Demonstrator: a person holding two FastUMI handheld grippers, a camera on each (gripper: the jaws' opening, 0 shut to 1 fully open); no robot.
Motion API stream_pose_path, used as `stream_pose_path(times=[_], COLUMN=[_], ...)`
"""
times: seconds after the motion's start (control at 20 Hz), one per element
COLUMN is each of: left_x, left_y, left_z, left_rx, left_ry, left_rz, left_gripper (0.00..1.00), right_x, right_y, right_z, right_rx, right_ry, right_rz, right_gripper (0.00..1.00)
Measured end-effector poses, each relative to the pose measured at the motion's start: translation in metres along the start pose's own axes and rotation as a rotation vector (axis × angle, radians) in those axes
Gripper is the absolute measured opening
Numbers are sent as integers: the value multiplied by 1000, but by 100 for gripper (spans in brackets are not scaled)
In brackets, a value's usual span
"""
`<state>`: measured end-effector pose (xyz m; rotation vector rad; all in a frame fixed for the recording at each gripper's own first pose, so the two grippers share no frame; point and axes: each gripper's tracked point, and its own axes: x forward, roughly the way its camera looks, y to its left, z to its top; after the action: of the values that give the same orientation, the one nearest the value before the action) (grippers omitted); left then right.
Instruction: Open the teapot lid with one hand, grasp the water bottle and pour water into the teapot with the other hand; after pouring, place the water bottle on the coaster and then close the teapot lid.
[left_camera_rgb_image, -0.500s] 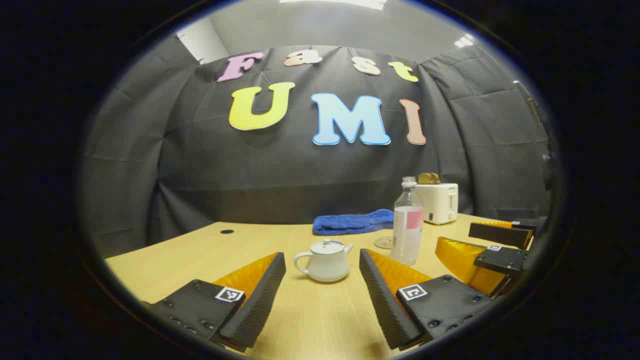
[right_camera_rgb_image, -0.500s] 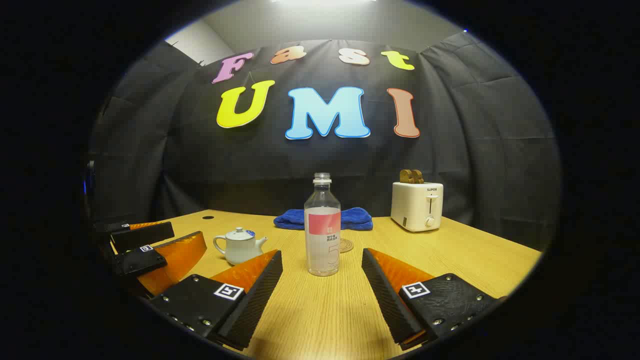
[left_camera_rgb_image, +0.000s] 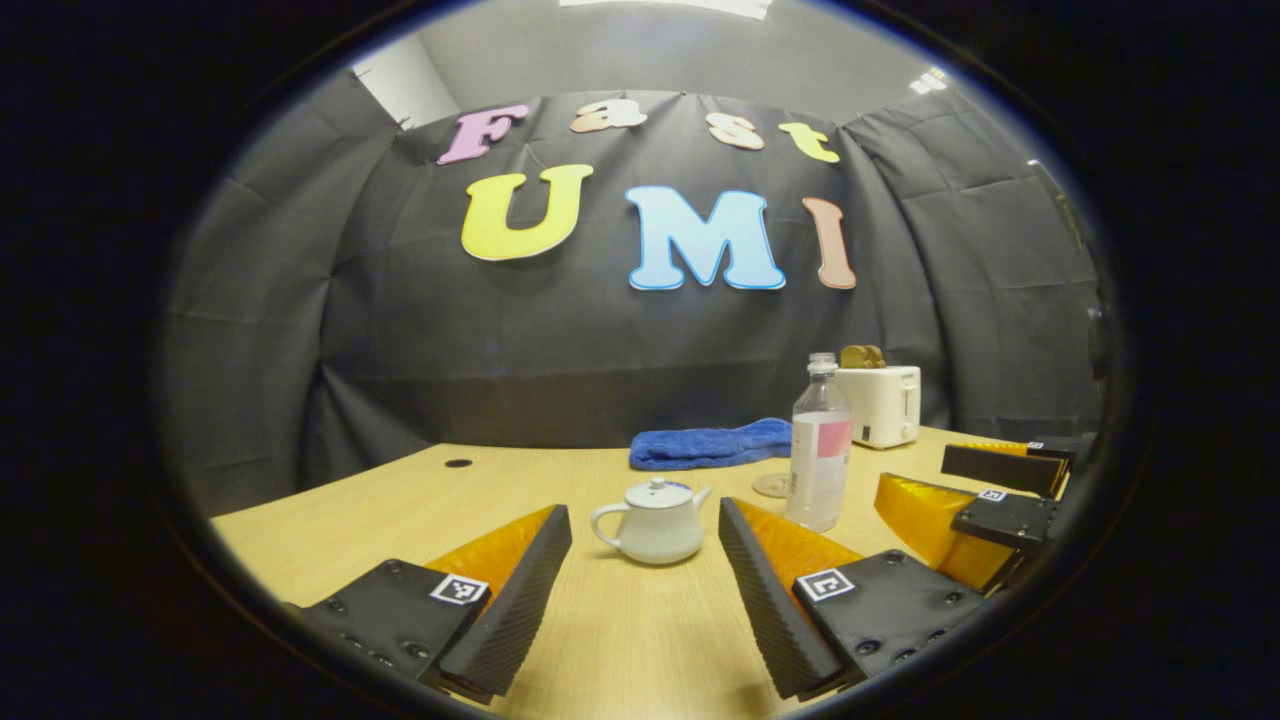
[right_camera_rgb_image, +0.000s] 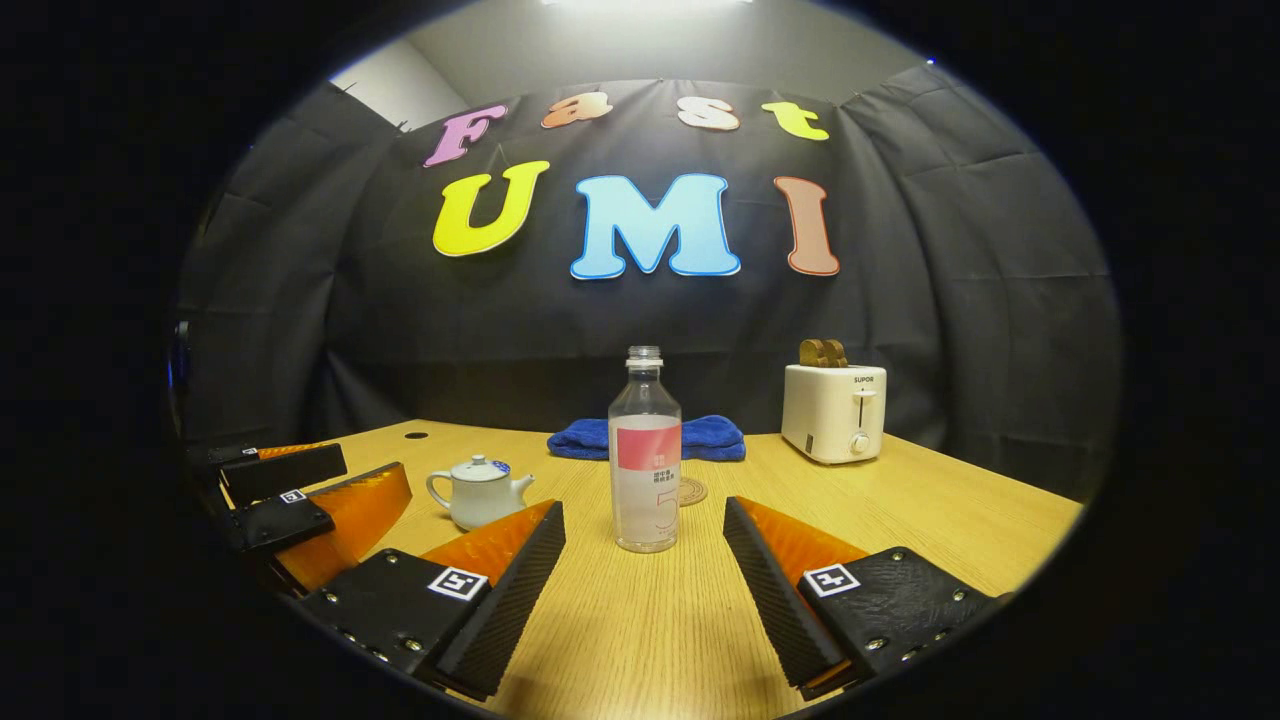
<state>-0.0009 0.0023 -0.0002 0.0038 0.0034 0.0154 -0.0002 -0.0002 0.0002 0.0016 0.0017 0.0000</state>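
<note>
Both my jaws gape empty. Teapot (left_camera_rgb_image: 655, 522) sits lower centre, lid on; water bottle (right_camera_rgb_image: 645, 460) mid-frame looks uncapped, I think, so a clumsy grab could tip and spill it.

Water bottle (right_camera_rgb_image: 645, 450) upright (lidded teapot (right_camera_rgb_image: 480, 491) leftward)

A staged recording booth, not a real kitchen: black cloth wall (right_camera_rgb_image: 950, 300) pinned up behind a wooden table (right_camera_rgb_image: 900, 520), with household props laid out, toaster (right_camera_rgb_image: 833, 411), blue towel (right_camera_rgb_image: 710, 437), teapot (right_camera_rgb_image: 478, 492).
</note>
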Motion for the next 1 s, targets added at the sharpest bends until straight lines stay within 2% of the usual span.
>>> stream_pose_path(times=[0.35,0.55,0.8,1.0], left_x=[0,4,11,34], left_y=[4,-5,-14,-23], left_z=[-1,-1,0,0], left_rx=[3,-2,-2,33], left_ry=[5,-2,-11,-6], left_rz=[30,-24,-54,-78], left_gripper=[98,98,98,98], right_x=[2,7,18,39], right_y=[-5,2,-3,-8], right_z=[0,0,1,-3], right_rx=[1,-2,2,67], right_ry=[-2,-1,-3,34], right_rz=[-25,5,-15,-19], right_gripper=[99,99,99,99])
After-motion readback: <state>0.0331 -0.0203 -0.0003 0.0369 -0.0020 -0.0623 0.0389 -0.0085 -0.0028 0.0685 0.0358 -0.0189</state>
